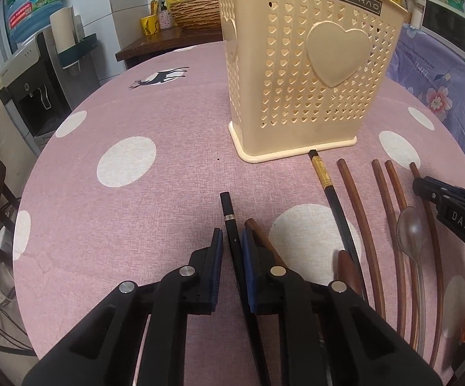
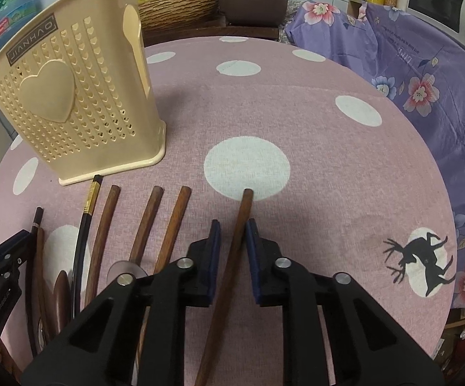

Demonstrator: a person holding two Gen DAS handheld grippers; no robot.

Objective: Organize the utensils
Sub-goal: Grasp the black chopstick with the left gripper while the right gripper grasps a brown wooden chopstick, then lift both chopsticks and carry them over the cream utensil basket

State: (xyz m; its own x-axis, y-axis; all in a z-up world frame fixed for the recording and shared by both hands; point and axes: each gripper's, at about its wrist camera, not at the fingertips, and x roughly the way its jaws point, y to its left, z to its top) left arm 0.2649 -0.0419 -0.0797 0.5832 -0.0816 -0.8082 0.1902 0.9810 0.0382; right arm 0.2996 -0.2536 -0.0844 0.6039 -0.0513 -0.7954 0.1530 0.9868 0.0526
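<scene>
Holder point(image 1: 300, 74) reads "JIANHAO"; left tool point(image 1: 232, 241) grips black chopstick point(image 1: 229, 222), right tool point(image 2: 232, 234) brown chopstick point(image 2: 243, 212).

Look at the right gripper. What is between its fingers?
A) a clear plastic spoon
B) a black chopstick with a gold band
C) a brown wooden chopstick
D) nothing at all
C: in the right wrist view a brown wooden chopstick runs straight up between the two blue-padded fingers of the right gripper, while the black chopstick with the gold band lies off to the left near the cream basket.
</scene>
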